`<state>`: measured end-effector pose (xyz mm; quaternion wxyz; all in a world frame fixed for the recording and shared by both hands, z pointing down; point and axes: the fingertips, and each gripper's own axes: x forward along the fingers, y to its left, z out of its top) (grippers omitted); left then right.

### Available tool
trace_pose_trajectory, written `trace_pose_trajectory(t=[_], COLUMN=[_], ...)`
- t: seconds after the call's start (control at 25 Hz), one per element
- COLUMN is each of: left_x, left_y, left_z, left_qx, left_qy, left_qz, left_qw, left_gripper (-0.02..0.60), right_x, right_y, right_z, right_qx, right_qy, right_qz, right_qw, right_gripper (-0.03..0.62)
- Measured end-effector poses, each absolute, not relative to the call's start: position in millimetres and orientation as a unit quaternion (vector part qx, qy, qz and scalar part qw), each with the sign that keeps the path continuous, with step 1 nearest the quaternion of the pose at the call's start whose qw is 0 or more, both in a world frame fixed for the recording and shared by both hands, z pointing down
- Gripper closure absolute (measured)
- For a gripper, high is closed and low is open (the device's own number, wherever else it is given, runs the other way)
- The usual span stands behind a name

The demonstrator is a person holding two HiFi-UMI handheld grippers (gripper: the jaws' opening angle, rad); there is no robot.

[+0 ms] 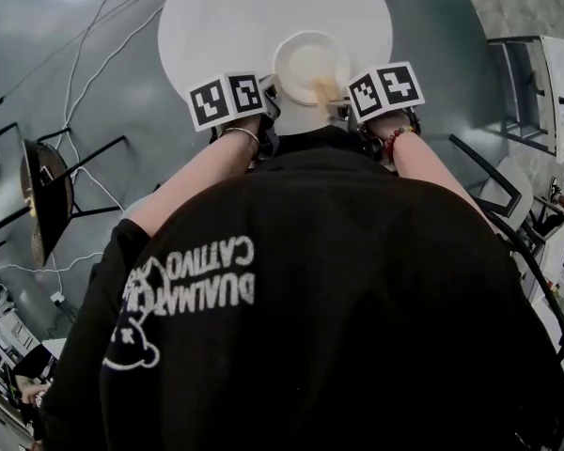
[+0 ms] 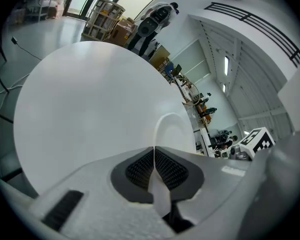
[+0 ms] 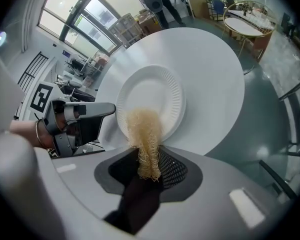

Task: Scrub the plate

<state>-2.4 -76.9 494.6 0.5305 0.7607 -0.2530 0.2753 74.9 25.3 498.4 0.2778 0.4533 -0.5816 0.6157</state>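
Observation:
A white paper plate (image 1: 305,62) lies on the round white table (image 1: 216,17), near its front edge. My left gripper (image 2: 154,156) is shut on the plate's rim (image 2: 162,129), which shows edge-on as a thin white sheet between the pads. In the right gripper view the left gripper (image 3: 82,119) sits at the left edge of the plate (image 3: 152,91). My right gripper (image 3: 149,165) is shut on a tan fibre scrubber (image 3: 145,136). The scrubber's free end hangs over the plate's near rim and also shows as a tan tuft (image 1: 325,90) in the head view.
A black stool (image 1: 45,200) and loose cables (image 1: 85,54) are on the grey floor to the left. A dark chair (image 1: 508,200) stands at the right. Across the room are a person (image 2: 152,21) and wooden shelves (image 2: 106,18).

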Motion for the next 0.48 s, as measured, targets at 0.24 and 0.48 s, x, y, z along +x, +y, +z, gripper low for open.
trace_pose_trajectory(t=[0.24, 0.48], left_x=[-3, 1], left_y=[-79, -78], left_z=[498, 498], left_qx=[0.760, 0.757], left_qy=[-0.258, -0.272], left_qz=[0.282, 0.284], left_qw=[0.525, 0.522], left_gripper=[0.571, 0.571], right_x=[95, 126], right_y=[21, 16], right_z=[499, 494], right_qx=[0.472, 0.500], right_qy=[-0.572, -0.563], right_qz=[0.615, 0.607], right_qw=[0.268, 0.255], right_gripper=[0.468, 0.470])
